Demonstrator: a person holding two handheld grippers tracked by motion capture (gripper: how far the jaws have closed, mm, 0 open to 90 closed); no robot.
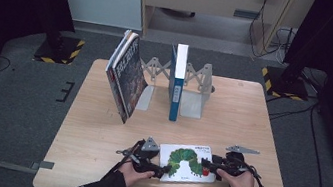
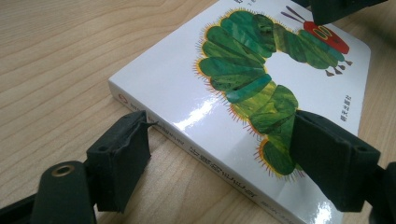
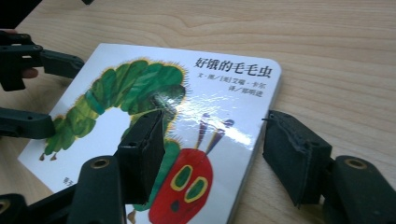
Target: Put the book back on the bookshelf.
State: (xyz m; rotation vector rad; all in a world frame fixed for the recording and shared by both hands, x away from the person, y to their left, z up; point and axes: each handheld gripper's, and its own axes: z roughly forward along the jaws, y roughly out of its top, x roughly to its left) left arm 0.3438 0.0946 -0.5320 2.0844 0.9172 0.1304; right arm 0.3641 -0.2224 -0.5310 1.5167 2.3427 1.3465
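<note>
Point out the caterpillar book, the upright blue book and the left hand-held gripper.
caterpillar book point(image 1: 187, 163), high view, on the white cover's middle.
blue book point(image 1: 176, 87), high view, on its spine.
left hand-held gripper point(image 2: 219, 154), left gripper view, midway between its fingertips.

The book point(image 1: 188, 164) is a thin white board book with a green caterpillar and red head on its cover. It lies flat, cover up, near the table's point(image 1: 98, 128) front edge.
</note>
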